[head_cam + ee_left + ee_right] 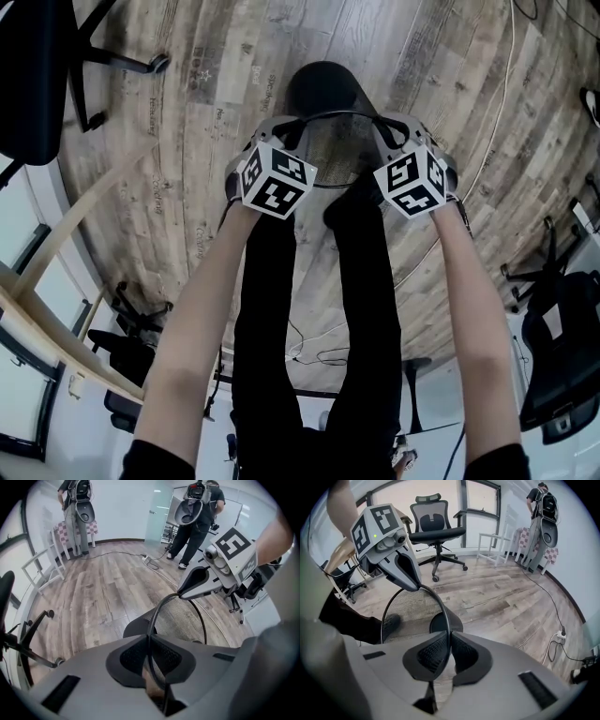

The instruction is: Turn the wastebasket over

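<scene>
Wastebasket, rim pinched at left by left hand-held gripper, at right by right hand-held gripper.

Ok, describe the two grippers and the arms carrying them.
The left gripper and right gripper both have smooth grey shells that taper to pointed jaws, lined with black textured pads. Each carries a white cube printed with black square markers. The person wears short black sleeves; the forearms are bare.
</scene>
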`<action>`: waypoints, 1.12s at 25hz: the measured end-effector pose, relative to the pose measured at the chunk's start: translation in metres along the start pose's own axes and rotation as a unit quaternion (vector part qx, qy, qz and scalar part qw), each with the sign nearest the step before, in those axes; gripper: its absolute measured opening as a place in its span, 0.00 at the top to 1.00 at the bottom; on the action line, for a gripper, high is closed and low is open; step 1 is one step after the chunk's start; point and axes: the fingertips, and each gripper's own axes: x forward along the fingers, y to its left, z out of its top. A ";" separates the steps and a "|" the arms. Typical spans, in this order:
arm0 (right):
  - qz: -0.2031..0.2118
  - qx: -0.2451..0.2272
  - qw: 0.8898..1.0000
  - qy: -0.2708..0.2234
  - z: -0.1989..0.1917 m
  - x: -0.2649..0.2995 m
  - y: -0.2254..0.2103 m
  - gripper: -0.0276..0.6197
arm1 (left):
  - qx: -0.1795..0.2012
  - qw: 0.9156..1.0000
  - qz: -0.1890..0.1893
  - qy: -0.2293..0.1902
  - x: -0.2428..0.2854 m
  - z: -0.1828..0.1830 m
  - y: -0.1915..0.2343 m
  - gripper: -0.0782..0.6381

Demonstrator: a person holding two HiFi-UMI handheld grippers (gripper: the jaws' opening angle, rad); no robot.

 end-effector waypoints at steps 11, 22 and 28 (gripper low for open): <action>-0.036 -0.009 0.999 -0.030 0.038 0.001 -0.031 0.88 | 0.032 0.999 0.035 -0.025 -0.008 0.031 0.041 0.83; -0.039 -0.036 0.998 -0.031 0.030 0.003 -0.003 0.88 | 0.020 0.999 0.028 -0.016 -0.006 -0.001 0.027 0.83; -0.042 -0.042 0.998 -0.036 0.026 0.000 0.019 0.88 | 0.004 1.000 0.025 -0.017 -0.010 -0.024 0.015 0.83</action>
